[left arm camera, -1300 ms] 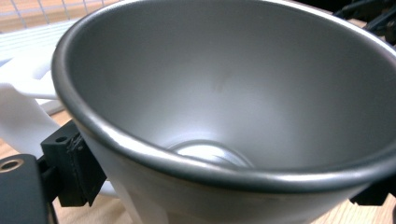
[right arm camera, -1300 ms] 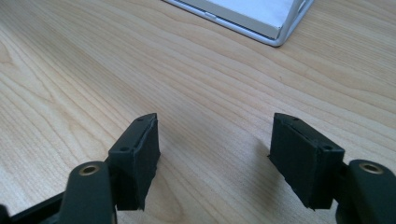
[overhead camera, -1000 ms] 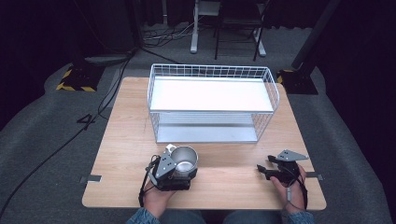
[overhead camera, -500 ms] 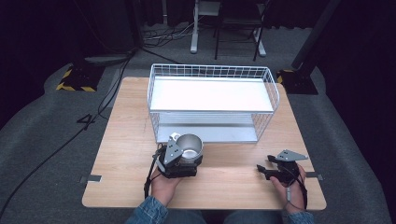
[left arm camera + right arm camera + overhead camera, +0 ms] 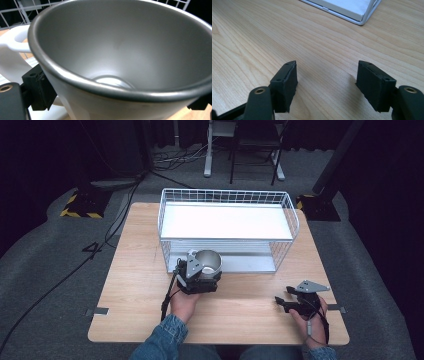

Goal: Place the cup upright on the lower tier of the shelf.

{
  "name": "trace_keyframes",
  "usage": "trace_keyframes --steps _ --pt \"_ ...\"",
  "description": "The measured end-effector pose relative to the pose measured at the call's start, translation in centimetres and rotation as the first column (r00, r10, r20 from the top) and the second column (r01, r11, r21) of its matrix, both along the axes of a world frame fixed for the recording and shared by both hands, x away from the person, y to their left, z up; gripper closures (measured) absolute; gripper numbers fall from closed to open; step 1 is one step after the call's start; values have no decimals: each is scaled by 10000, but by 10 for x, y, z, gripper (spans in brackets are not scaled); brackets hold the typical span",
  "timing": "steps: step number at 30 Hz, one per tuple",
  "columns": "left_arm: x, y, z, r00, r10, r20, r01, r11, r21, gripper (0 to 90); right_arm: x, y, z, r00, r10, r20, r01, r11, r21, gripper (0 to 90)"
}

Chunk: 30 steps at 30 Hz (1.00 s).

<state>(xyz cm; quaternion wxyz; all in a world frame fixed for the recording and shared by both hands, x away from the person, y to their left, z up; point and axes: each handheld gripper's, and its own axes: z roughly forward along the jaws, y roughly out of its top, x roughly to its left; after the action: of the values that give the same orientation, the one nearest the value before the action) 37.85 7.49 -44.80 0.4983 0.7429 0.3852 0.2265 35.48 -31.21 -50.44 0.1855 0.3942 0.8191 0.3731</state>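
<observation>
- Left gripper (image 5: 206, 268) is clamped on the mug (image 5: 208, 261), a black pad (image 5: 40, 90) pressing its white outer wall from either side — a grip across the body, likely so the handle (image 5: 13, 43) stays clear.
- Mug sits upright, mouth up, its grey inside empty; it is just in front of the basket (image 5: 165, 215), at the near wall's left end.
- Held there, it looks about to go over the wire rim or onto the low shelf; I cannot tell whether it is lifted off the table (image 5: 130, 270).
- Basket stands at the table's far middle, its white floor bare.
- Right gripper (image 5: 281, 301) rests near the front right edge, well apart from the mug — jaws spread wide, nothing between them, only wood below (image 5: 324, 82).
</observation>
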Motion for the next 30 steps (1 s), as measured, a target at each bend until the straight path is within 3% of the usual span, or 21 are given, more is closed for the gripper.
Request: trace_keyframes --steps 6,15,27,30 --pt "13 -10 -2 9999 71 93 -70 9999 -115 77 0 0 0 9999 116 -3 -116 9999 24 334" --pt "29 -22 -6 9977 579 343 -562 9973 -475 76 1 1 0 9998 183 -23 -183 9998 15 334" --pt "46 -33 -21 9953 865 435 -848 9957 -385 76 1 1 0 9998 210 -34 -210 9998 22 334" --pt "51 -35 -24 9943 973 440 -950 9941 -531 77 1 1 0 9998 205 -36 -204 9998 29 334"
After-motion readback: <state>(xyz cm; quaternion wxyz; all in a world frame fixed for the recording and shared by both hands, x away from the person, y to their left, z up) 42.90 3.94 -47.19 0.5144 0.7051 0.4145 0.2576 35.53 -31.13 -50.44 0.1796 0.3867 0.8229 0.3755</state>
